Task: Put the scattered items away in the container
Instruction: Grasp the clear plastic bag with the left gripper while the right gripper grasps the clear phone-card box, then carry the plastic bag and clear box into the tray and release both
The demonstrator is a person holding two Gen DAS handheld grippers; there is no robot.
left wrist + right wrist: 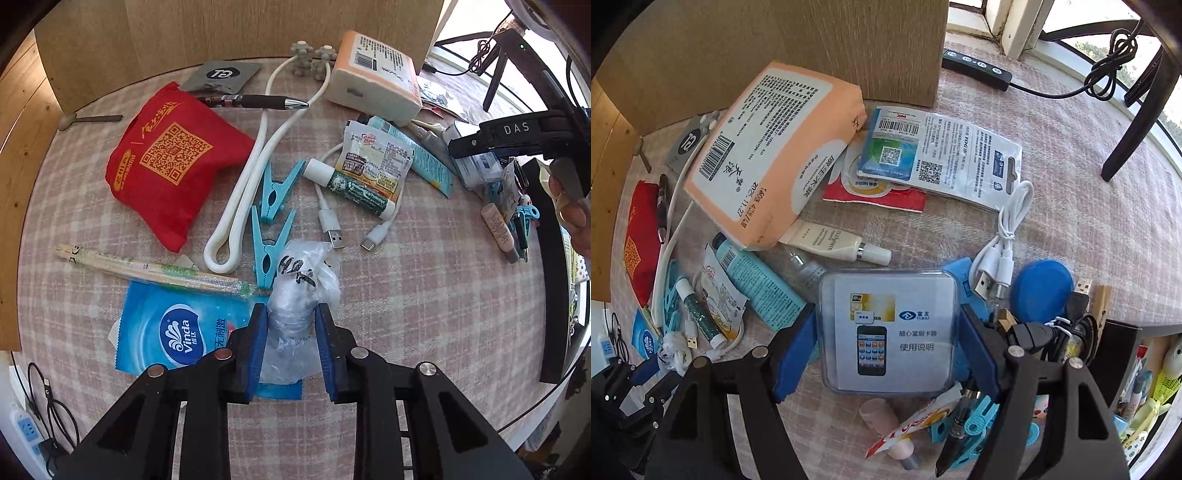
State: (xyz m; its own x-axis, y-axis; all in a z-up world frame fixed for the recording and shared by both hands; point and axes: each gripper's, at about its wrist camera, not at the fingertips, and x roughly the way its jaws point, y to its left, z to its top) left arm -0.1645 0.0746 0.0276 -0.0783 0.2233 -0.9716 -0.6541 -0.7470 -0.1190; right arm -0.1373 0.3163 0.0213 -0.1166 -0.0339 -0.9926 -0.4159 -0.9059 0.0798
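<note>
In the left wrist view my left gripper has its blue pads pressed on both sides of a crumpled clear plastic bag with black writing, which lies on the checked tablecloth. In the right wrist view my right gripper points down over a clear plastic box holding a phone leaflet. The box sits between its open blue pads, with a slim gap on the left side. A black container at the lower right holds several small things.
Scattered items: red pouch, Vinda tissue pack, blue pegs, white cables, lip balm, orange tissue pack, cream tube, blue round lid. A wood-look box stands behind. A hand holds the right gripper.
</note>
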